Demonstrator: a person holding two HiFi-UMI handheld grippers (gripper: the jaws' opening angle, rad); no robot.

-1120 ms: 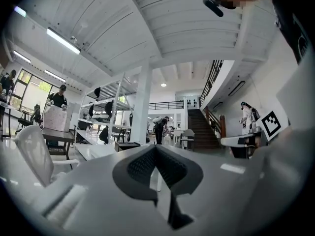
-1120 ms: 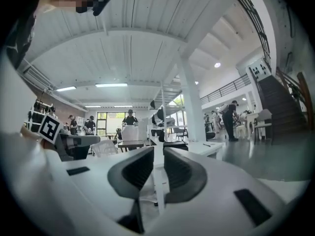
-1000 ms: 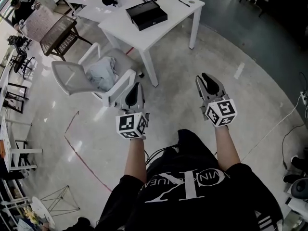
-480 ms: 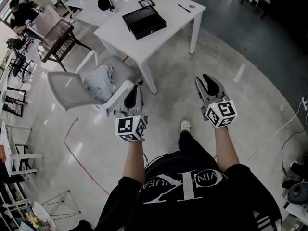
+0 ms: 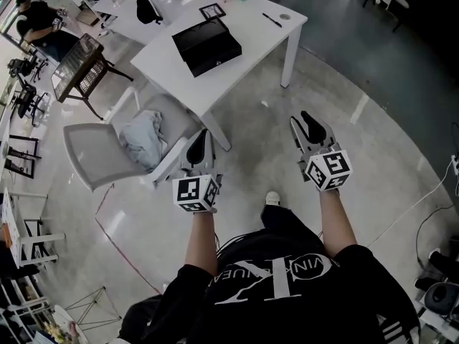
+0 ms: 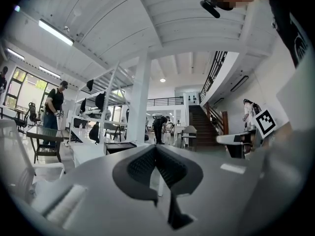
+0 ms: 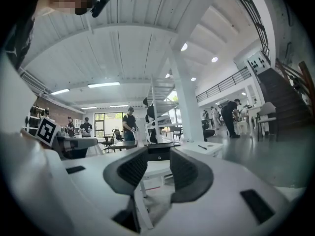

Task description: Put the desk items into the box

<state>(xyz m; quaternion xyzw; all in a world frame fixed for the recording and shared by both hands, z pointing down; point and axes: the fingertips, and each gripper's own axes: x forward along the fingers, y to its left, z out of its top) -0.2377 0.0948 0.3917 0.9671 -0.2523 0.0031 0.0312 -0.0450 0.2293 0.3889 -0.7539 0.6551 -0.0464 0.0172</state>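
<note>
A black box point(image 5: 206, 46) lies on the white table point(image 5: 251, 38), with a pen point(image 5: 271, 20), a small round item point(image 5: 285, 16) and a small framed card point(image 5: 211, 11) near it. Both grippers hang over the floor, well short of the table. The left gripper point(image 5: 201, 136) has its jaws together with nothing between them point(image 6: 155, 149). The right gripper point(image 5: 310, 119) stands open and empty point(image 7: 158, 165). Past its jaws, the right gripper view shows the black box point(image 7: 156, 146) and the pen point(image 7: 202, 147) on the table.
A grey chair point(image 5: 93, 149) with a pale cloth point(image 5: 143, 131) on its seat stands just left of the left gripper, by the table's near leg point(image 5: 219, 127). Further left are a wicker chair point(image 5: 82, 59) and a seated person point(image 5: 43, 20). More desks stand behind.
The table, box and grey chair have slid nearer and leftward in the head view as the person walks toward them. Both grippers keep their places in the view.
</note>
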